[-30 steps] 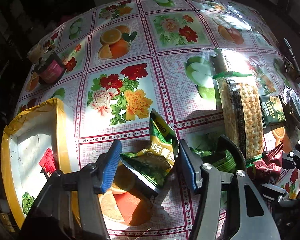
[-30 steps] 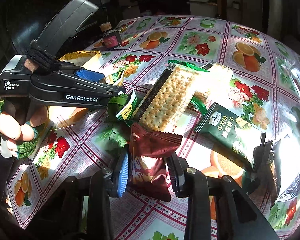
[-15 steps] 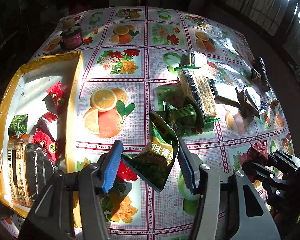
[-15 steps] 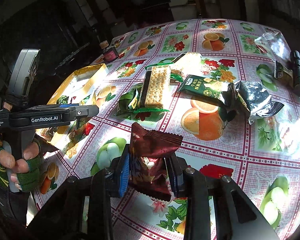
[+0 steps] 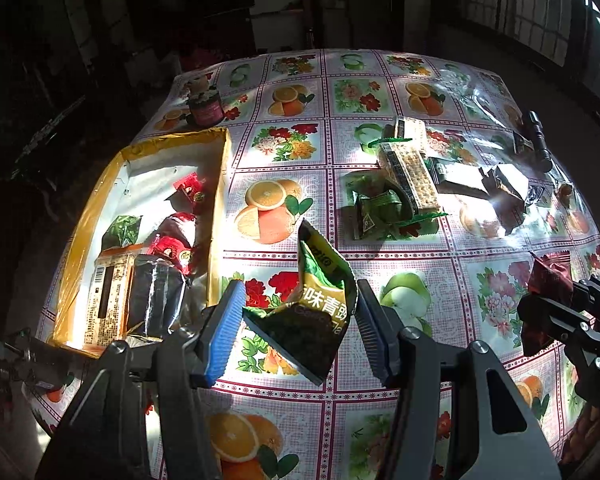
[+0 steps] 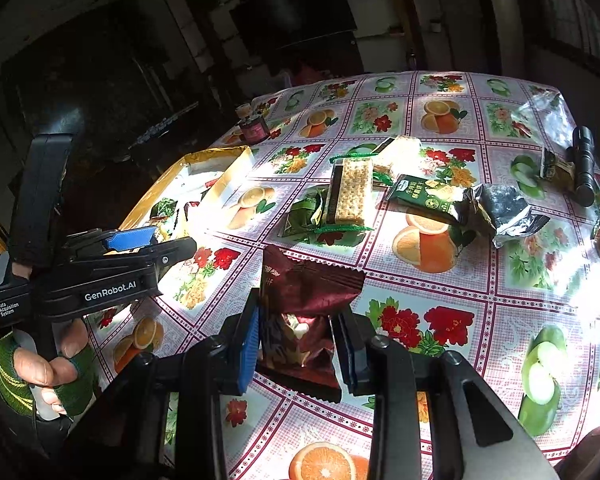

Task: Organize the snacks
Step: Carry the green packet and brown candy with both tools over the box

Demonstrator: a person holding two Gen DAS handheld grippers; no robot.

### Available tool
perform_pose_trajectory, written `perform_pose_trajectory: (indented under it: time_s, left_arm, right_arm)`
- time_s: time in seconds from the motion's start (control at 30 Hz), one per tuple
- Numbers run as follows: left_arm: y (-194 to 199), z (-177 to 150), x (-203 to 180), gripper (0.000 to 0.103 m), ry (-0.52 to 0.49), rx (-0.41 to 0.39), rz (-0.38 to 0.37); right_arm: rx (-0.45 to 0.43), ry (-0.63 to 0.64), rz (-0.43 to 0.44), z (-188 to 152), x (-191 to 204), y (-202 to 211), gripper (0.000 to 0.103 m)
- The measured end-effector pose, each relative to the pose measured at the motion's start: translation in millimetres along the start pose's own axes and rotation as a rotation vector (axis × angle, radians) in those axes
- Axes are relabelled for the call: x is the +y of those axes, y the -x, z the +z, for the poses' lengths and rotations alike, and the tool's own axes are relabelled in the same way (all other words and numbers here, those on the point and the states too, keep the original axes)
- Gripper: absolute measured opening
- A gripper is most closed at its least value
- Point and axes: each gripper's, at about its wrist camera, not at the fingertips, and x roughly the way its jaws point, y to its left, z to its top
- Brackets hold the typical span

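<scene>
The left gripper (image 5: pixel 298 330) is clenched on a green snack packet (image 5: pixel 314 304), held above the flowered tablecloth (image 5: pixel 420 276), with the yellow box (image 5: pixel 220 168) of snacks at ten o'clock from it. The right gripper (image 6: pixel 296 344) grasps a dark red snack packet (image 6: pixel 304 300). Loose snacks, among them a cracker pack (image 6: pixel 350 192), lie at twelve o'clock from it.

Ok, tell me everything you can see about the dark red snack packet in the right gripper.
The dark red snack packet is glossy crinkled foil with serrated end seals and faint lettering. The right gripper pinches its middle between blue pads, creasing it. It hangs tilted above the flowered tablecloth, touching nothing else. In the left wrist view it shows at the right edge.
</scene>
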Motion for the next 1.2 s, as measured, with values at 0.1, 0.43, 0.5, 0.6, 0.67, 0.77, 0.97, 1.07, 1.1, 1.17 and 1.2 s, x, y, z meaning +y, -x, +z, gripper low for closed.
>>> perform_pose_trajectory:
  time_s: [0.1,0.43,0.5,0.6,0.67,0.77,0.97,1.07,1.1,1.17,1.2]
  left_arm:
    - [8.7,-2.4,7.5,0.057,0.014,-0.026,0.029]
    - [17.0,-8.6,23.9,0.057,0.045,-0.053,0.063]
    - [17.7,-9.1,26.8,0.057,0.051,-0.056,0.068]
    - [19.3,-10.0,30.7,0.057,0.061,-0.058,0.069]
    - [19.8,-9.7,32.5,0.057,0.066,-0.061,0.073]
    - [20.5,-9.3,36.4,0.057,0.075,-0.063,0.078]
    - [23.4,-10.2,43.4,0.057,0.088,-0.071,0.090]
    - [24.1,-10.3,47.0,0.057,0.096,-0.073,0.088]
    - [23.9,-10.4,48.6,0.057,0.101,-0.072,0.088]
    - [23.6,-10.4,51.3,0.057,0.107,-0.072,0.089]
    - [23.0,-10.1,53.0,0.057,0.113,-0.070,0.086]
  right_arm:
    - [-0.001,0.007,0.004,-1.4,6.3,1.0,0.033]
    - [0.014,0.042,0.018,-2.8,26.0,-5.0,0.033]
    - [0.018,0.045,0.020,-3.2,28.4,-6.2,0.033]
    - [0.024,0.051,0.023,-3.6,31.6,-7.6,0.033]
    - [0.026,0.054,0.024,-3.8,33.4,-8.5,0.033]
    - [0.031,0.059,0.028,-3.8,36.4,-10.7,0.033]
    - [0.047,0.065,0.040,-4.8,42.3,-17.9,0.033]
    - [0.048,0.067,0.046,-4.0,45.3,-19.6,0.033]
    - [0.049,0.069,0.049,-3.4,46.2,-19.9,0.033]
    - [0.047,0.073,0.049,-2.4,49.1,-20.0,0.033]
    - [0.045,0.075,0.047,-1.7,50.5,-20.3,0.033]
